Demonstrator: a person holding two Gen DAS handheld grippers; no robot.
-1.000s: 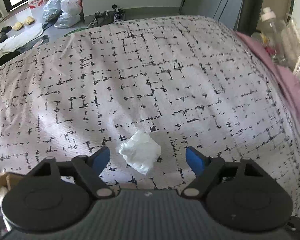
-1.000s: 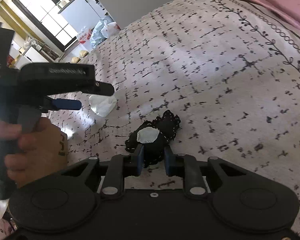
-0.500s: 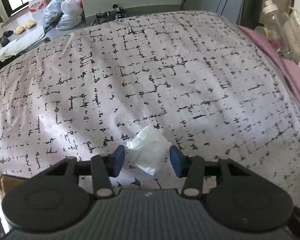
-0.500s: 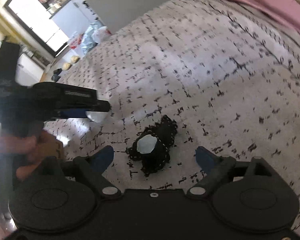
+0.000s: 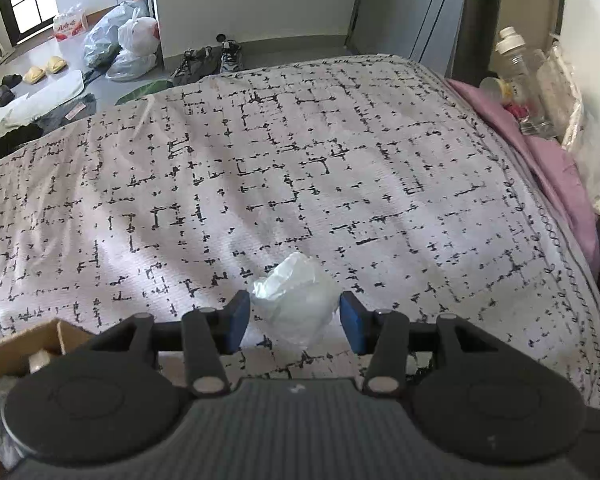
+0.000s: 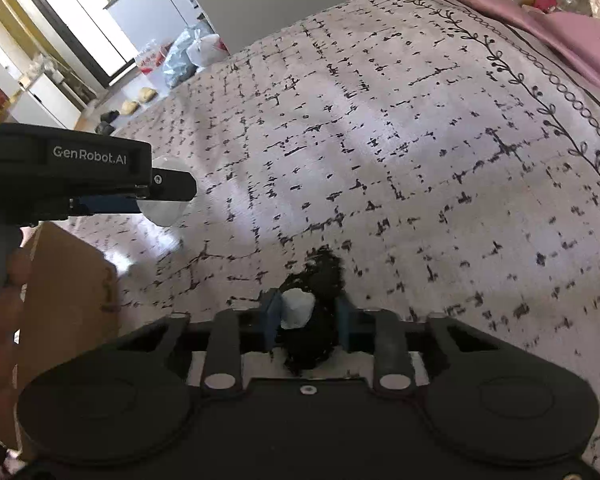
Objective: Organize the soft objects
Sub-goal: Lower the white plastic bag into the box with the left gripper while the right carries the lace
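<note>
Nearest my right camera, the right hand-held gripper (image 6: 306, 322) is clamped on a black fabric bundle (image 6: 318, 312) with a white patch, low over the bed (image 6: 380, 140). Further left, my left hand-held gripper (image 5: 295, 318) is level, its blue pads either side of a crumpled white cloth (image 5: 296, 300); I cannot tell whether they pinch it. A cardboard box (image 6: 68, 292) sits below it.

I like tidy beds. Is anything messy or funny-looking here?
Nothing spilled or broken. A crumpled white wad sits between the left gripper fingers, and the right gripper pinches a black lacy bundle.
</note>
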